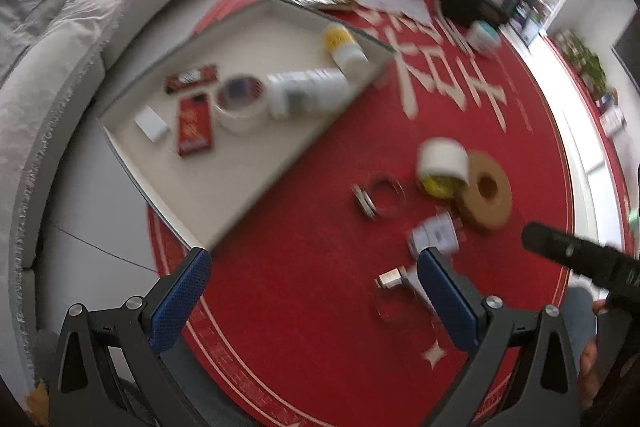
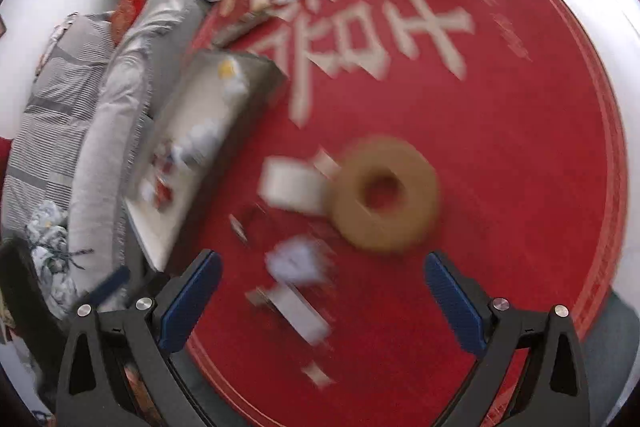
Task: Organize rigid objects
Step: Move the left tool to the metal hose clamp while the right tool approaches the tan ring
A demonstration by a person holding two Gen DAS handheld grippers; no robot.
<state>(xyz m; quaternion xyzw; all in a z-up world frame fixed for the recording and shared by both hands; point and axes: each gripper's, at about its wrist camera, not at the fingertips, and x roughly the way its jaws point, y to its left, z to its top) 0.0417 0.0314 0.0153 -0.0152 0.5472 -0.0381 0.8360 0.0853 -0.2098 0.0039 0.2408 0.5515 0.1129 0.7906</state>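
A white tray (image 1: 248, 167) lies on the red round mat (image 1: 304, 307). It holds two red boxes, a small white box, a white tape roll (image 1: 241, 103) and two white bottles. Loose on the mat lie a brown tape roll (image 1: 486, 195), a white roll with yellow (image 1: 442, 166), metal rings (image 1: 378, 202), a small white bottle (image 1: 436, 237) and a metal piece (image 1: 394, 279). My left gripper (image 1: 314, 267) hangs open above the mat, nothing between its fingers. The right wrist view is blurred. There my right gripper (image 2: 322, 267) stands open above the small white bottle (image 2: 296, 259), near the brown tape roll (image 2: 384, 195).
A grey sofa (image 1: 60, 39) runs along the left behind the tray (image 2: 160, 231). Papers, boxes, a black case (image 1: 470, 5) and a white-and-teal tub (image 1: 483, 35) crowd the mat's far side. A black part of the other gripper (image 1: 580, 259) juts in from the right.
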